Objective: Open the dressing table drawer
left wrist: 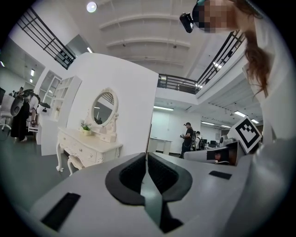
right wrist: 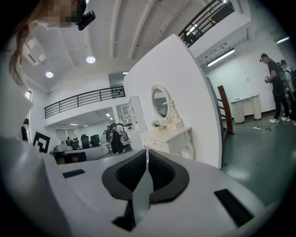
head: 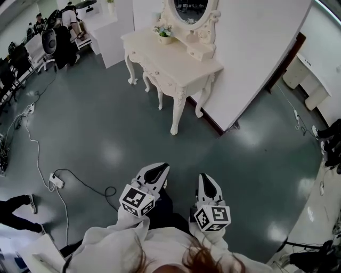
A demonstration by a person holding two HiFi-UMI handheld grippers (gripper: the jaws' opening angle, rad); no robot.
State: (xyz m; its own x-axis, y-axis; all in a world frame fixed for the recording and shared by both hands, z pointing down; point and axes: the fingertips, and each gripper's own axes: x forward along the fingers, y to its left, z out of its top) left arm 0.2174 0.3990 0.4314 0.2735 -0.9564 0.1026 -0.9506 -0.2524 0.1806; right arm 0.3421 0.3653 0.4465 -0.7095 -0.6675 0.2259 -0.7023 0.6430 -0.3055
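- Head view: the dressing table point(head: 176, 56) stands against a white partition wall point(head: 256, 48) at the top of the frame. It is well apart from both grippers, with open grey-green floor point(head: 133, 133) between.
- Its drawer point(head: 155, 70) sits in the front rail facing lower left. The drawer front lies flush with the frame, closed.
- An oval mirror point(head: 189, 10) rises at the back of the tabletop, and a pot of flowers point(head: 164, 31) stands beside it. A stool point(head: 151, 81) is tucked under the table.
- The left gripper point(head: 157, 169) and the right gripper point(head: 206, 184) hang side by side low in the frame, just ahead of the operator's white sleeves point(head: 120, 237). Both point toward the table and neither touches anything.
- A power strip point(head: 56, 181) and a black cable point(head: 88, 184) lie on the floor to the left of the left gripper.
- Left gripper view: the jaws are together, pads meeting at the tips, with nothing between them. The dressing table appears left of the jaw line, at a distance, its drawer fronts flush. Bystanders point(left wrist: 188, 135) stand far off at centre right.
- Right gripper view: the jaws are closed on each other and empty. The dressing table stands straight beyond the jaw tips, backed by the partition wall, with no drawer pulled out.
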